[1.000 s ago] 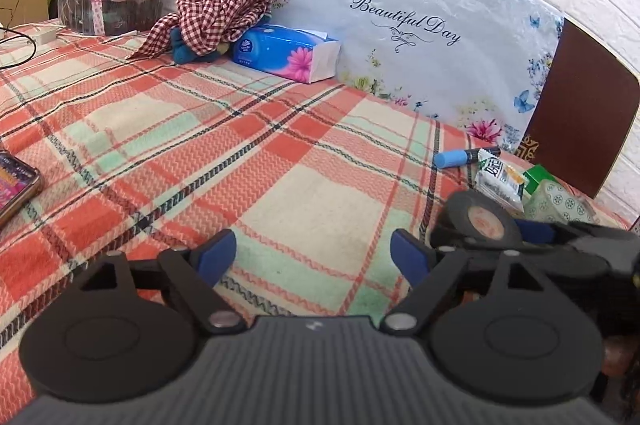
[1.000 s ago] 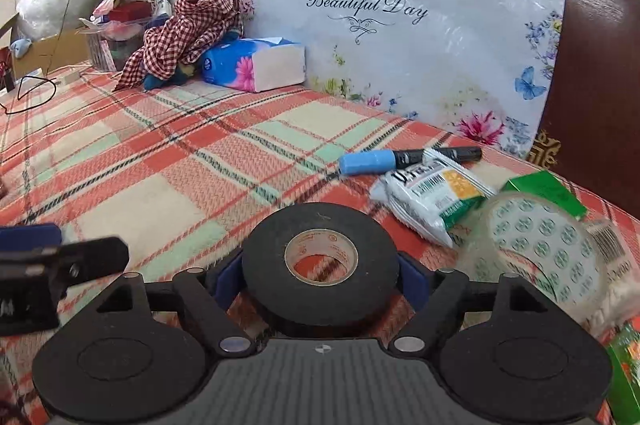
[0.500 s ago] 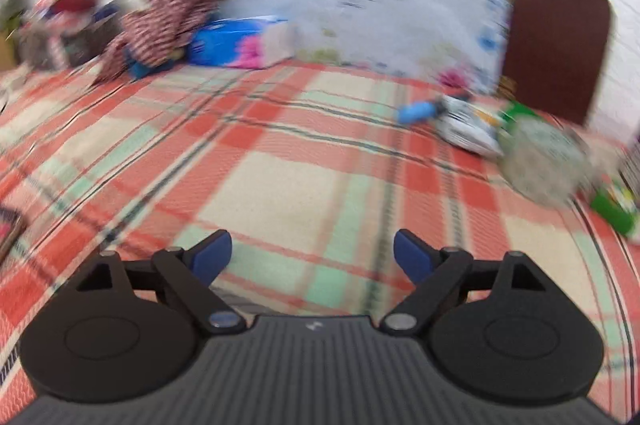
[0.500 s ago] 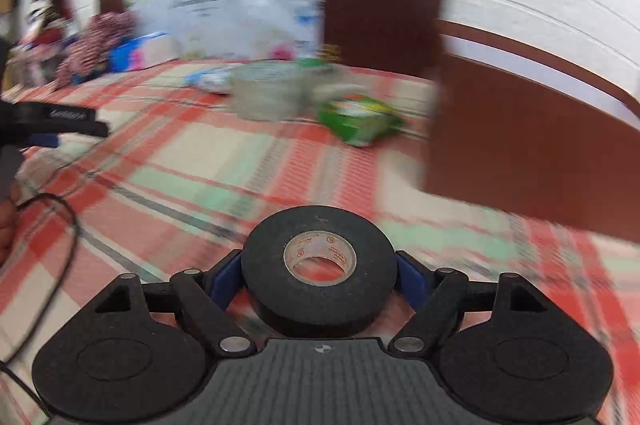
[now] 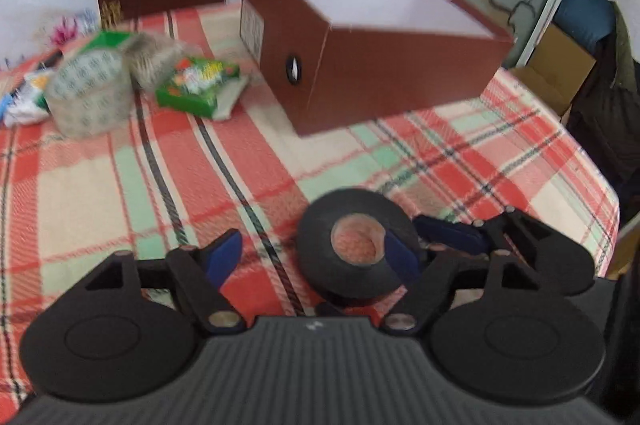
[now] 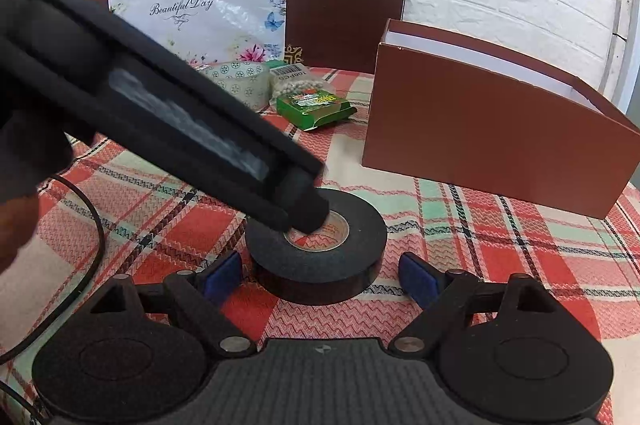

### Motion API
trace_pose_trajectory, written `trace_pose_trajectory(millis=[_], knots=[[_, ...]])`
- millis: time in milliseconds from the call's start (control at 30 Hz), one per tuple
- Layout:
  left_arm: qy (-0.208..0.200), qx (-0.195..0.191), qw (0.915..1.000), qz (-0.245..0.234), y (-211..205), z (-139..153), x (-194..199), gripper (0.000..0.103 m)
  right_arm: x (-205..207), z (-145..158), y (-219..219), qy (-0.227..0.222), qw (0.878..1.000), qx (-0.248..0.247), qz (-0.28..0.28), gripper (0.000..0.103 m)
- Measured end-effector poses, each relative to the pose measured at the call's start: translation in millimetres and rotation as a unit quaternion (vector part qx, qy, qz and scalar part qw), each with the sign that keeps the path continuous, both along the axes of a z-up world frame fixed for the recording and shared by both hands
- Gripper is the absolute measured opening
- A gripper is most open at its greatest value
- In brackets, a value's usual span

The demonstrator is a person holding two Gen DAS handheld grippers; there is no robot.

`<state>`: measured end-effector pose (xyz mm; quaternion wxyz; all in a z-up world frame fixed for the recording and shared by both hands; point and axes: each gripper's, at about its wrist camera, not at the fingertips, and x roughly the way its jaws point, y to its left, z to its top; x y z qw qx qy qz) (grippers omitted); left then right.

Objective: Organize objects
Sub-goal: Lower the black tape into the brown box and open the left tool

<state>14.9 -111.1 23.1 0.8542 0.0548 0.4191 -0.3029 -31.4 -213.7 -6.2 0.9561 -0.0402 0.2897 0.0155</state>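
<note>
Now black tape roll [image 6: 316, 249] flat, near brown box [image 6: 492, 141] edge.

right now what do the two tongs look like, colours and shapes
Both are alike: matte black plastic. Each has a ribbed dark grey body, two round black discs at its sides, silver pivot screws, and angled black arms ending in blue pads. The left tongs and right tongs match. A thin black cable curves over the tablecloth at the left of the right view.
</note>
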Motion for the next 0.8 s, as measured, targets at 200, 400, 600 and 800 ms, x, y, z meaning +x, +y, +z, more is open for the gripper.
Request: trace_pose_trajectory(millis=[200,400,600,800], knots=[[0.035,-0.024,0.9991,0.005,1.7,-8.4,7.6,0.035,-2.1,2.6,0.0,-0.016,1.0,0.0,0.005,0.073],[-0.073,-0.037,0.9964,-0.02,-14.6,46.8,-8.5,0.035,-18.2,34.2,-6.3,-0.161,0.986,-0.029,-0.024,0.074],[-0.156,-0.048,0.9856,-0.044,-65.3,99.6,20.8,0.035,17.2,67.0,-51.1,-0.227,0.97,-0.043,-0.073,0.074],[-0.172,-0.033,0.982,-0.07,-137.0,103.6,68.2,0.035,60.3,70.7,-108.4,-0.217,0.968,-0.051,-0.117,0.074]])
